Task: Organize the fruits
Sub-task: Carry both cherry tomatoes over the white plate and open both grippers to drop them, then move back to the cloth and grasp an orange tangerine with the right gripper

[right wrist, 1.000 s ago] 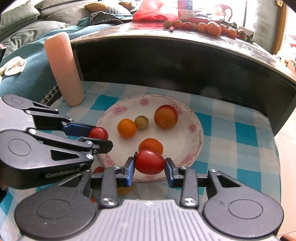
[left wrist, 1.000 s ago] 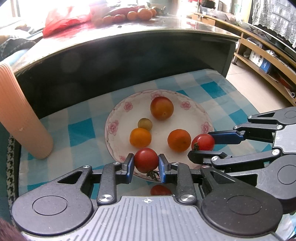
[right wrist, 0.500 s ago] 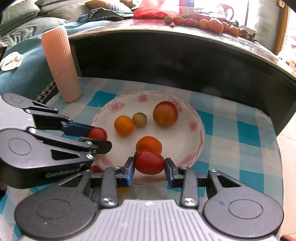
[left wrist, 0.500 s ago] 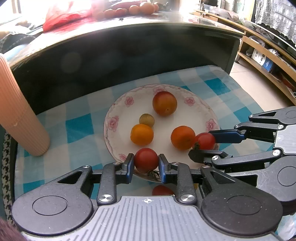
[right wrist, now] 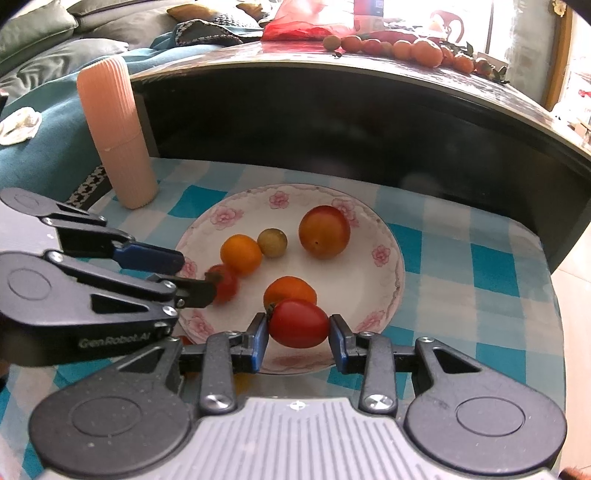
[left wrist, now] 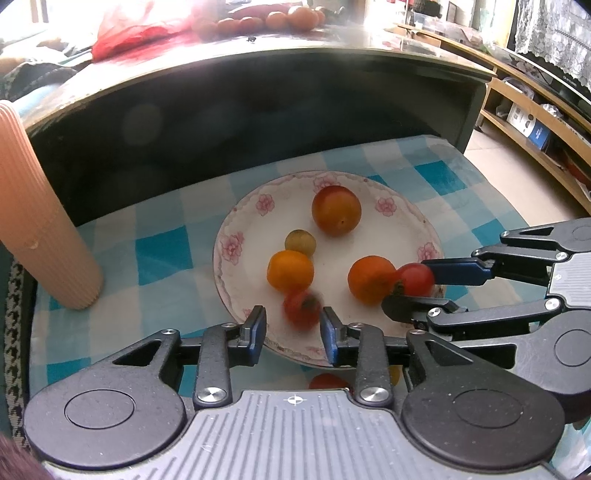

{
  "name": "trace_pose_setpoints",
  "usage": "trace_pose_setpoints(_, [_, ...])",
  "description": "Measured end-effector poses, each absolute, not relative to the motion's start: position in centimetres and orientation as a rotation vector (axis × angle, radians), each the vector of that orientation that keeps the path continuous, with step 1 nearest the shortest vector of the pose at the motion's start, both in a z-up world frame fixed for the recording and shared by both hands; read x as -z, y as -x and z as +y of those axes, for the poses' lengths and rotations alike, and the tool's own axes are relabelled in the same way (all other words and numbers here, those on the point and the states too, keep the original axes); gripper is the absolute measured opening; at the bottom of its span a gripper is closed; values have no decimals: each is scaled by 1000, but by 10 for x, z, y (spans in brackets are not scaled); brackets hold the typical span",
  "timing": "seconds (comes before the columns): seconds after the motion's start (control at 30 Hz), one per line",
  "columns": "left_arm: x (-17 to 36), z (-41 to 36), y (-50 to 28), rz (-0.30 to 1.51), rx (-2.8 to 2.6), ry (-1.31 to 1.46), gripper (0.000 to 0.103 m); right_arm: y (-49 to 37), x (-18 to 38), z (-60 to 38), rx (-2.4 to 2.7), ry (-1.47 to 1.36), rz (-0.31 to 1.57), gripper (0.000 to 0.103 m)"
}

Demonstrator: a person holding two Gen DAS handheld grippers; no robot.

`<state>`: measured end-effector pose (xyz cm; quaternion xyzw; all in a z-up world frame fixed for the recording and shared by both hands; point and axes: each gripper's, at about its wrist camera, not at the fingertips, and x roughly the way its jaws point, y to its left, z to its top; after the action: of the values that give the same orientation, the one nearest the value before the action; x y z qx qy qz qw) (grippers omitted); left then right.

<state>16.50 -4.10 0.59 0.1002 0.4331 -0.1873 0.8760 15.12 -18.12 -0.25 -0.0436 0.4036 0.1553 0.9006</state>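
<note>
1. The left gripper (left wrist: 291, 325) has its fingers spread apart, nothing clamped between them. A small red tomato (left wrist: 302, 309) sits blurred in the gap, touching neither pad as far as I can tell, over the near edge of the plate (left wrist: 391, 210)
2. In the right wrist view that same tomato (right wrist: 222, 282) is just off the tip of the left gripper (right wrist: 192, 275), right next to the orange tomato (right wrist: 241, 254). Can't say if it's resting on the plate or just above it
3. The right gripper (right wrist: 298, 338) is clenched on a bigger red tomato (right wrist: 298, 323), both blue pads pressing its sides, green stem end pointing left. It's held over the near rim of the plate (right wrist: 391, 254)
4. From the left wrist camera the right gripper (left wrist: 413, 282) comes in from the right side, and its tomato (left wrist: 414, 279) is touching or nearly touching another orange-red tomato (left wrist: 371, 279) lying on the plate
5. Also on the plate: a large red-orange tomato (left wrist: 336, 210) toward the back, a small greenish one (left wrist: 300, 242), and the orange one (left wrist: 290, 270) just in front of it
6. The plate is white with pink flowers and sits on a blue and white checked cloth (left wrist: 162, 251)
7. A ribbed peach cylinder (left wrist: 40, 229) stands upright on the cloth to the left, well apart from the plate
8. More tomatoes (right wrist: 406, 50) lie in a row on the dark table (right wrist: 332, 70) behind, next to a red plastic bag (right wrist: 295, 27)
</note>
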Motion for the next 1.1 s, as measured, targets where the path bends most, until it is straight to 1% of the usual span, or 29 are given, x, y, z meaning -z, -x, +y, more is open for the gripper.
trace_pose_setpoints(0.13, [-8,-40,-164,894,392,-202,47,-152,4,-182,-318,88,840,51])
trace_pose_setpoints(0.2, [-10,-39,-164,890,392,-199,47,-152,3,-182,-317,85,834,52])
trace_pose_setpoints(0.3, [-12,-39,-165,886,391,-196,48,-152,2,-183,-316,80,827,56])
trace_pose_setpoints(0.43, [-15,-37,-164,880,387,-192,51,-152,-1,-185,-305,77,810,56])
trace_pose_setpoints(0.77, [-20,-29,-154,880,392,-186,52,-144,-24,-202,-234,42,731,56])
trace_pose_setpoints(1.1, [-22,-16,-124,924,425,-204,53,-99,-28,-192,-282,37,754,56])
